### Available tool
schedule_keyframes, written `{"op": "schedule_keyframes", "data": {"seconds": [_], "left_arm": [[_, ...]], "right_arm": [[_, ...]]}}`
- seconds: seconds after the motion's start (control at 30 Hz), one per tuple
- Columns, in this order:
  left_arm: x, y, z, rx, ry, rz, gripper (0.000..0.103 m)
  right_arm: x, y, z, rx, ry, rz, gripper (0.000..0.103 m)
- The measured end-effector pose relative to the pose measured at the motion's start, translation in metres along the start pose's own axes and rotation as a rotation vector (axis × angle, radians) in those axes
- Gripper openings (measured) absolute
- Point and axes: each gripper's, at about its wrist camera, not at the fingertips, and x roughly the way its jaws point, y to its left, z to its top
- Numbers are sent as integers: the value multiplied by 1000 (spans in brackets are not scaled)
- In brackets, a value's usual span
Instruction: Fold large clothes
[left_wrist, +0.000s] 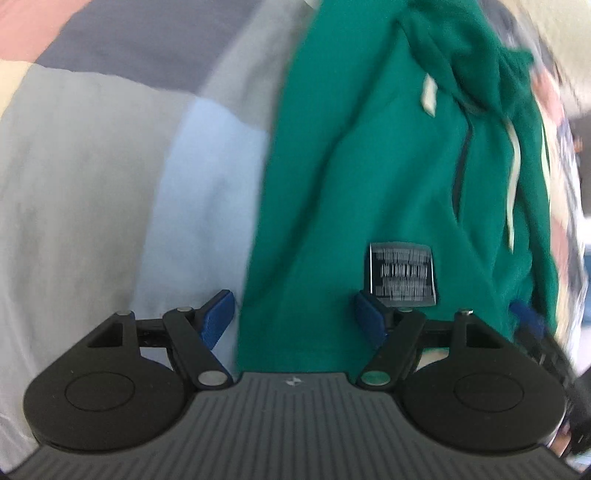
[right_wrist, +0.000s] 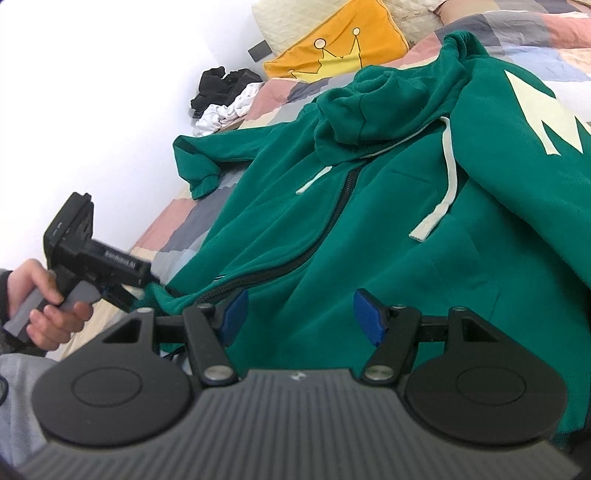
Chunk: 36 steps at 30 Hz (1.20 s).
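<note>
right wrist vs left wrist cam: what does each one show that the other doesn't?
Right wrist only: yellow crown pillow, black and white clothes pile, the hand holding the left gripper, and the hoodie's hood.
Left wrist only: a black patch on the hoodie.
Both: green hoodie, its drawstrings, the patchwork bedspread, open blue-padded jaws.

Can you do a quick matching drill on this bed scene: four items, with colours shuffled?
Items:
1. hoodie
2. cushion
3. drawstring
4. hand-held gripper pads

Colours:
A. blue
B. cream
C. green
D. yellow

Pairs: 1-C, 2-D, 3-B, 4-A
</note>
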Motion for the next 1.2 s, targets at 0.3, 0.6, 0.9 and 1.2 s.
{"op": "schedule_keyframes", "data": {"seconds": [0.3,0.6,0.9,1.2], "left_arm": [[-2,-19,-14,102,54,57,77],[-62,-38,-22,109,-188,86,78],[-93,-160,-25,210,-471,69,78],[-52,-276,-38,290,-482,-13,78]], "right_arm": [[-7,-6,1,26,-12,-10,67],[-40,-18,23,27,-110,-98,67],[-65,-69,40,47,-96,-387,67],[-56,-113,25,120,40,-445,64]]}}
